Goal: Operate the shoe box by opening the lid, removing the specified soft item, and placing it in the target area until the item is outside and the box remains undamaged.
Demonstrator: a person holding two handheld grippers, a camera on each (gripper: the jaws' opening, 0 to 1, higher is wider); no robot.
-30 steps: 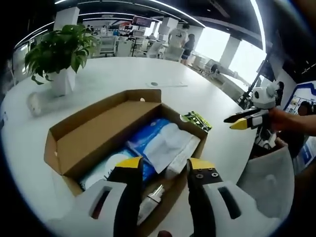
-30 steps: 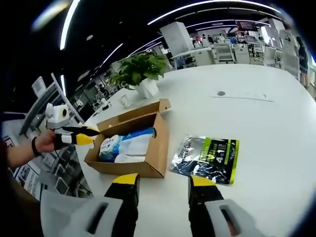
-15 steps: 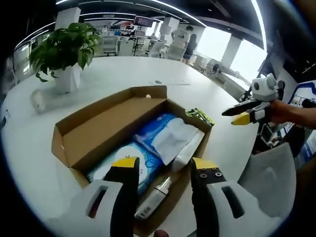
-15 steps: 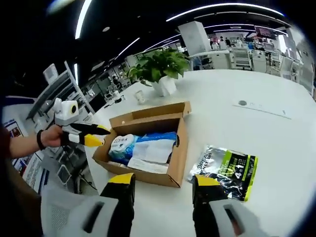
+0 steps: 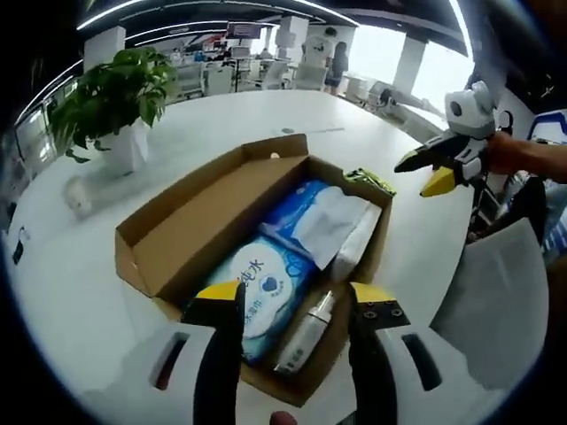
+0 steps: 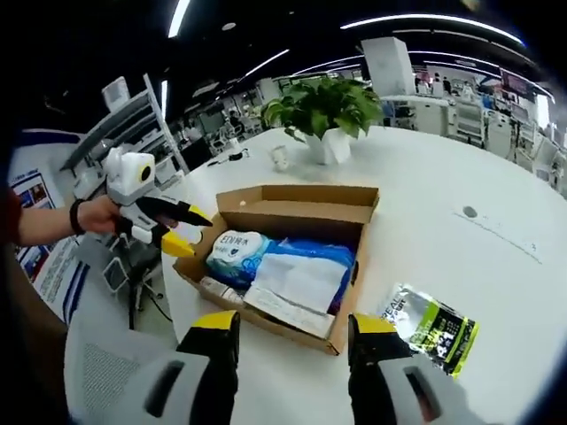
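Open brown cardboard shoe box [image 5: 177, 243] holds a blue-and-white soft wipes pack [image 5: 266, 283], long axis running away from the left gripper [image 5: 294, 297]. That gripper hovers just above it, jaws wide, empty. Right gripper [image 6: 294, 326], also wide and empty, stands farther off.

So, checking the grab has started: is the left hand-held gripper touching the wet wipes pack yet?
Apart. Right gripper view shows the left hand-held gripper beside the box, clear of the wet wipes pack.
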